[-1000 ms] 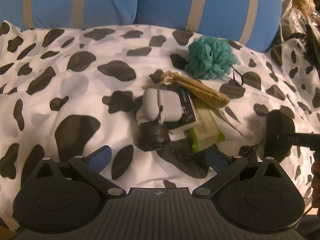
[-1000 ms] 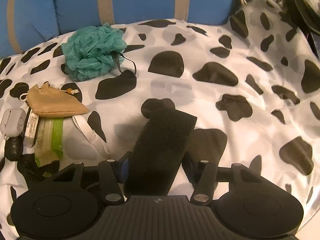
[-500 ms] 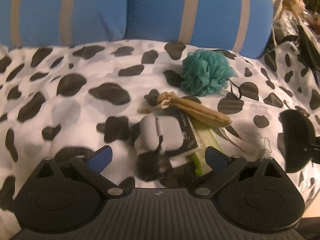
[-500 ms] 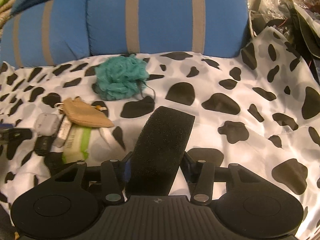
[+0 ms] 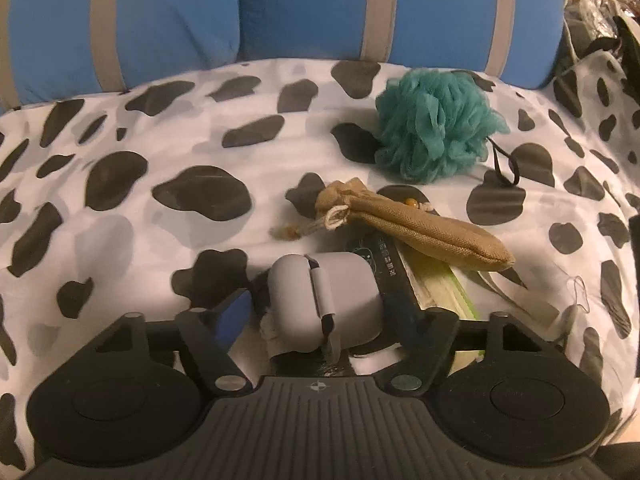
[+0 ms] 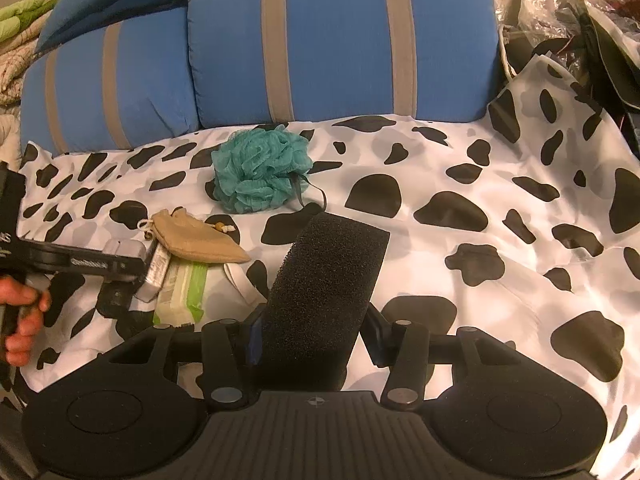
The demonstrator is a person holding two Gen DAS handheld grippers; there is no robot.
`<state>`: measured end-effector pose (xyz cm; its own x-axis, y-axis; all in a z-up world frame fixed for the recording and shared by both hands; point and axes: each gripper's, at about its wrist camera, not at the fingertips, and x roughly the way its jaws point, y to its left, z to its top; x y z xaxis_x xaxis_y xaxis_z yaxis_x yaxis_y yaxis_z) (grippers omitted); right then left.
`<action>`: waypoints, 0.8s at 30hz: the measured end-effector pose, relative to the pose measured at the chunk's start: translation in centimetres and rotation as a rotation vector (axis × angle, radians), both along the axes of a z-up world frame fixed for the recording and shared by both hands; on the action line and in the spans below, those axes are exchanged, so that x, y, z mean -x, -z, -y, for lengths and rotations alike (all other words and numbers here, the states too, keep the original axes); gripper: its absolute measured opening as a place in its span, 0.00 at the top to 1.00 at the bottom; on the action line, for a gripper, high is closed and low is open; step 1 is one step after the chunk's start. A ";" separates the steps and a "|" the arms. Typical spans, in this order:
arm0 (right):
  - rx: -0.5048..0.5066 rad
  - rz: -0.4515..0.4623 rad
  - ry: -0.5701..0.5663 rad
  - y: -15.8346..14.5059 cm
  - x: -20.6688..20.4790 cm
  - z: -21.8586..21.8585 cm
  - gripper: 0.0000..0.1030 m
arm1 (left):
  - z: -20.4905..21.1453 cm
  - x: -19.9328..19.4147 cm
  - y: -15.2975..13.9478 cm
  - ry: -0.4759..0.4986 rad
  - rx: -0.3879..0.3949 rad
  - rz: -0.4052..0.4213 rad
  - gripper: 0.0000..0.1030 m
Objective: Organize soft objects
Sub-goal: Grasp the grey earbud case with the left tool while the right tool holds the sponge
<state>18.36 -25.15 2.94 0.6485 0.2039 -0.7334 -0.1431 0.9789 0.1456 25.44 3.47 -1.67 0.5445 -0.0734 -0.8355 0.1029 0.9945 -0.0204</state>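
Observation:
In the left wrist view a grey soft case (image 5: 324, 300) lies between the fingers of my left gripper (image 5: 320, 314). Its jaws are closing and a thin gap still shows beside the left pad. The case rests on a pile with a dark packet and a green wipes pack (image 5: 444, 284). A tan drawstring pouch (image 5: 420, 228) lies just beyond, and a teal bath puff (image 5: 436, 124) farther back. My right gripper (image 6: 312, 332) is shut on a black foam sponge (image 6: 328, 280), held above the cow-print sheet (image 6: 440, 248).
Two blue pillows (image 6: 340, 44) with grey stripes line the back of the bed. Bags and clutter (image 6: 560, 12) crowd the far right. In the right wrist view a hand (image 6: 24, 312) holds the left gripper's body (image 6: 80, 264) over the pile at the left.
My left gripper has moved forward and down over the grey case and its fingers have narrowed around it. The right gripper has risen and tilted up with the sponge, showing more of the pillows.

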 end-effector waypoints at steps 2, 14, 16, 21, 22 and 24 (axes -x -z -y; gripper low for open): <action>-0.006 0.000 0.000 0.0 0.0 0.0 0.50 | -0.1 -0.1 0.1 0.002 0.013 0.007 0.38; -0.017 0.021 -0.021 -0.3 0.2 -0.4 0.50 | -0.8 0.5 -0.6 -0.020 0.027 0.026 0.58; -0.017 0.025 -0.020 -0.3 0.2 -0.3 0.50 | -1.1 0.7 -1.1 -0.029 0.034 0.044 0.58; -0.016 0.035 -0.007 -0.5 0.3 -0.1 0.50 | -1.6 1.7 -2.3 -0.034 0.072 0.092 0.58; -0.019 0.035 -0.006 -0.5 0.3 -0.1 0.50 | -1.6 1.9 -2.6 -0.032 0.078 0.101 0.58; -0.030 0.036 -0.010 -0.5 0.5 -0.1 0.50 | -1.6 2.5 -3.2 -0.021 0.096 0.125 0.59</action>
